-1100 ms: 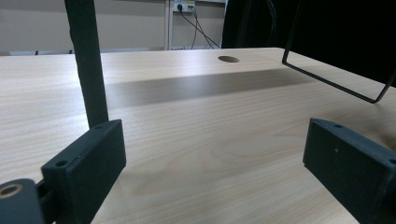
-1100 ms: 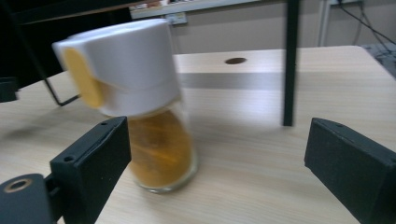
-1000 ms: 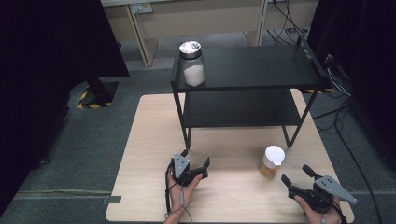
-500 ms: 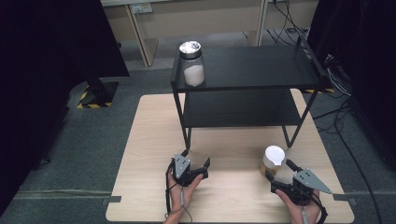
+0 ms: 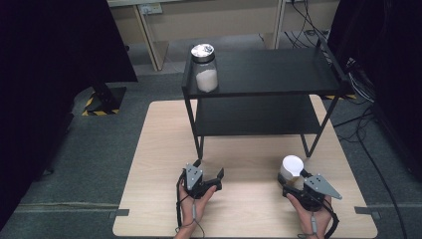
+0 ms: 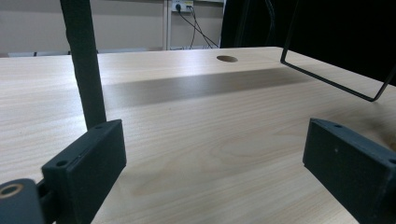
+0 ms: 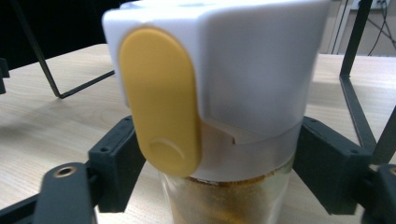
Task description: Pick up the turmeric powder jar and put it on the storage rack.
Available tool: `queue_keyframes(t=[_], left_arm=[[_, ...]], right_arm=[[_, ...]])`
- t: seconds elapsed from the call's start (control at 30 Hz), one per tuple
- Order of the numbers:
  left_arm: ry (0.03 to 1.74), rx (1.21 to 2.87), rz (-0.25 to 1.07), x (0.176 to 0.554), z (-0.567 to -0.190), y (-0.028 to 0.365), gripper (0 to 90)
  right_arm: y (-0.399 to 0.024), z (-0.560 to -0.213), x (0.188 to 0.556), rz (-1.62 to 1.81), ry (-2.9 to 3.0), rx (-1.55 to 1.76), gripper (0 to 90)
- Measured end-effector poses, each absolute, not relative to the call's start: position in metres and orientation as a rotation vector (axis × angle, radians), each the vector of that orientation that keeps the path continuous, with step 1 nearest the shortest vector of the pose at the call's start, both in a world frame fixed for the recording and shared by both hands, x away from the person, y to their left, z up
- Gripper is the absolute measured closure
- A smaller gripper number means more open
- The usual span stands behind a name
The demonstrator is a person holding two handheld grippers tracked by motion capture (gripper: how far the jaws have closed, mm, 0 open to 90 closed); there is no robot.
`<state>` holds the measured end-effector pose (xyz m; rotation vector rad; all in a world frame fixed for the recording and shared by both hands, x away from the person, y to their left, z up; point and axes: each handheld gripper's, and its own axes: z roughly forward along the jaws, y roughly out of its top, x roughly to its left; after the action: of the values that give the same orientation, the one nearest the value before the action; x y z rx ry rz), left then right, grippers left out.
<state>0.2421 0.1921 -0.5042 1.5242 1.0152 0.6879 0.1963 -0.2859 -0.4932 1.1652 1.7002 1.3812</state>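
A glass spice jar (image 5: 290, 168) with a white lid and a yellow flip tab stands on the wooden table (image 5: 164, 149), in front of the shelf's right leg. It holds orange-brown powder. My right gripper (image 5: 292, 180) is around it, and its jaws have just been closing with the jar between them. In the right gripper view the jar (image 7: 233, 93) sits between both black jaws of the right gripper (image 7: 219, 172), which lie against its sides below the lid. My left gripper (image 5: 209, 169) rests open near the shelf's left front leg, and in its own view the left gripper (image 6: 215, 154) holds nothing.
A black two-tier shelf (image 5: 259, 82) stands on the table's far half. A glass jar (image 5: 205, 67) with a metal lid and white contents stands on its top left corner. The shelf leg (image 6: 86, 60) rises just beyond my left jaw. Cables lie on the floor to the right.
My right gripper has moved left and forward to the spice jar, and its jaws have gone from wide open to closed around it. The left gripper has stayed put.
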Motion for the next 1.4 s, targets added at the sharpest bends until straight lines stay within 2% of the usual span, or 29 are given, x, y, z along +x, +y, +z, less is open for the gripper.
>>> queue_keyframes(t=[0.17, 0.83, 1.4], left_arm=[[1.011, 1.528, 0.690, 0.242, -0.504, 0.192, 5.7], [1.010, 1.528, 0.688, 0.242, -0.504, 0.193, 5.8], [1.005, 1.529, 0.690, 0.242, -0.504, 0.191, 5.8]], right_arm=[[-0.282, -0.495, 0.197, 1.372, 1.687, 1.162, 29.2], [-0.282, -0.491, 0.191, 1.374, 1.649, 1.165, 30.5], [-0.286, -0.450, 0.188, 1.438, 1.549, 1.067, 30.7]])
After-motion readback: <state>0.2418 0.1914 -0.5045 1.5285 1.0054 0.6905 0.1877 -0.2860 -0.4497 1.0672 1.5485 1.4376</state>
